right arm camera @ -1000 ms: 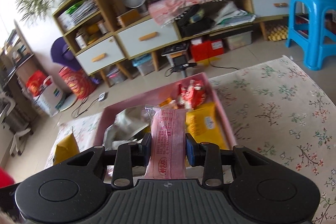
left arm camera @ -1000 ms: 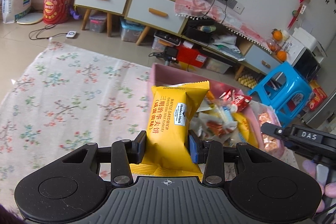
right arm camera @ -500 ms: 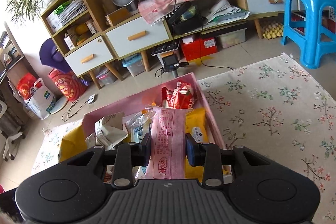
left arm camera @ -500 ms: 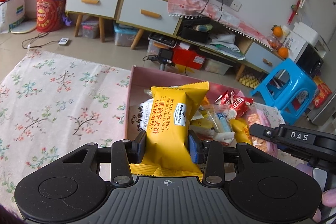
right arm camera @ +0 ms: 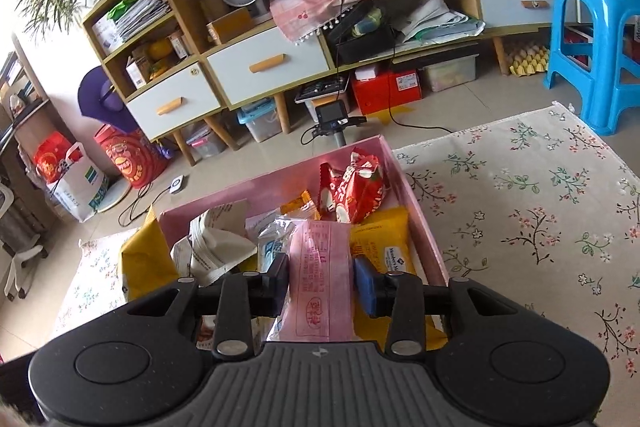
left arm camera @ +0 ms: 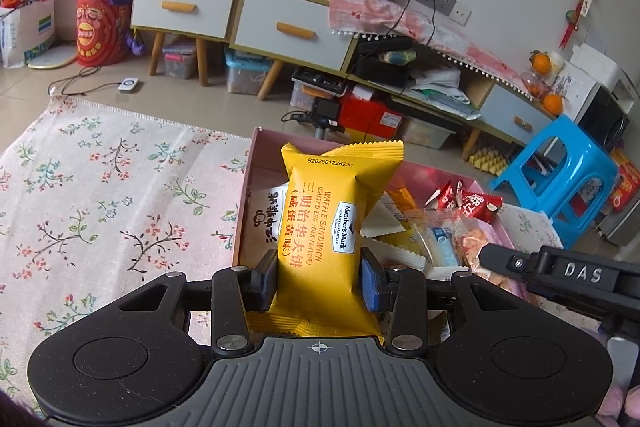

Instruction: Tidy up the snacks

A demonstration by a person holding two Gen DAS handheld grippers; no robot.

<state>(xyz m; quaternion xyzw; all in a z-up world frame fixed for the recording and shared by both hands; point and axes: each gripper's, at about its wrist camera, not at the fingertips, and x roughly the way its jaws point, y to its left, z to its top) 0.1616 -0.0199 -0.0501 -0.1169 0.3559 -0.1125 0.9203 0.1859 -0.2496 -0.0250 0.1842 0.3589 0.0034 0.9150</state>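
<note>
Fingers first: your left gripper (left arm camera: 319,281) is clamped on the yellow waffle packet (left arm camera: 325,227), held upright over the near-left corner of the pink box (left arm camera: 256,147). Your right gripper (right arm camera: 321,281) has just been opening; the pink packet (right arm camera: 320,267) sits between the jaws with a visible gap on the right side, so I'd call it released or nearly so, hanging over the box middle.

Step in hand looks like the drop-off into the box. Next: spread the right jaws fully and pull back clear, then lower the left packet into the free corner beside the white packet (left arm camera: 266,223) before letting go.

Count: two grippers, one box, one floral cloth (right arm camera: 540,207) under it, two red packets (right arm camera: 352,187), a second yellow packet (right arm camera: 384,243) already in. The remaining pile is too jumbled to count.
</note>
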